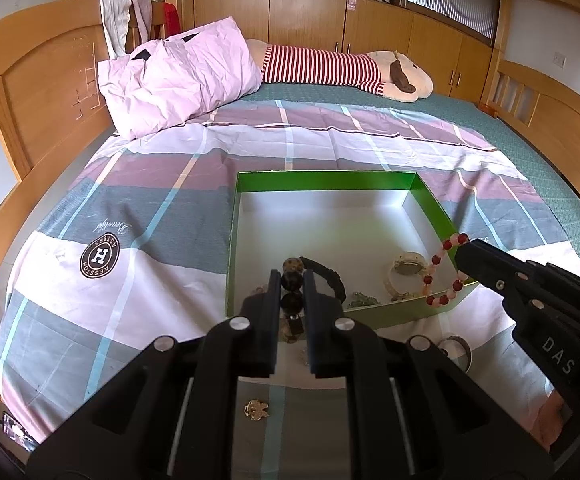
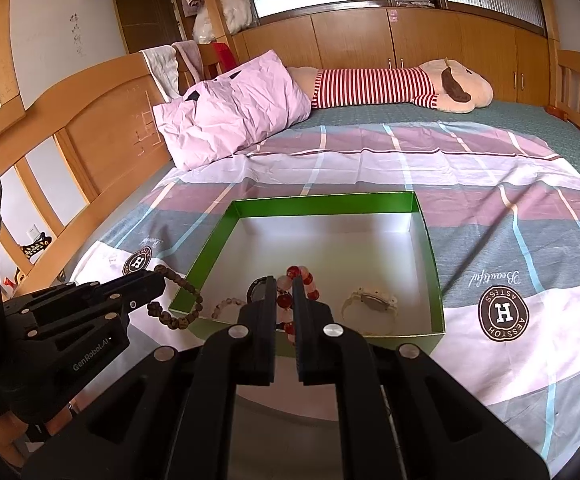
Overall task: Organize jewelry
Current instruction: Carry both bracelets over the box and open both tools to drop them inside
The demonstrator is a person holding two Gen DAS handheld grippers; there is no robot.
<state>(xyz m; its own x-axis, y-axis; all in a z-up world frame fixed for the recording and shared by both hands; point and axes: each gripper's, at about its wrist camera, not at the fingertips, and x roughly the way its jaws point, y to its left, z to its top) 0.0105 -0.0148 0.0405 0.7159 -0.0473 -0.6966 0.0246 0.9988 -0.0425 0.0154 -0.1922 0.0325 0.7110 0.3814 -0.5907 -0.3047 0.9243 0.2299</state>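
**Desk editor:** What is on the bed?

**Photographer:** A shallow green box (image 1: 429, 196) with a white floor lies open on the plaid duvet (image 1: 162, 216). Both claws hang over its near edge.

**Desk editor:** The left claw?

**Photographer:** The left claw (image 1: 292, 280) is closed tight on a brown bead bracelet (image 2: 178, 300), whose loop hangs over the box's near left corner in the right wrist view.

**Desk editor:** And the right?

**Photographer:** The right claw (image 2: 281, 300) is likewise pinched shut, on a red and pink bead bracelet (image 1: 445, 272) that dangles above the near right part of the box.

**Desk editor:** What is already inside?

**Photographer:** A cream watch (image 2: 369, 302) lies near the right wall, a black watch (image 1: 329, 276) sits at the near middle, and a pale bead bracelet (image 2: 226, 306) is just left of it. Small greenish pieces (image 1: 363, 300) rest between the watches.

**Desk editor:** Anything outside the box?

**Photographer:** A small gold piece (image 1: 256, 409) and a silver bangle (image 1: 455, 350) lie on the duvet, nearer than the box. A pink pillow (image 1: 178, 76) and a striped plush toy (image 1: 341, 66) lie at the far side.
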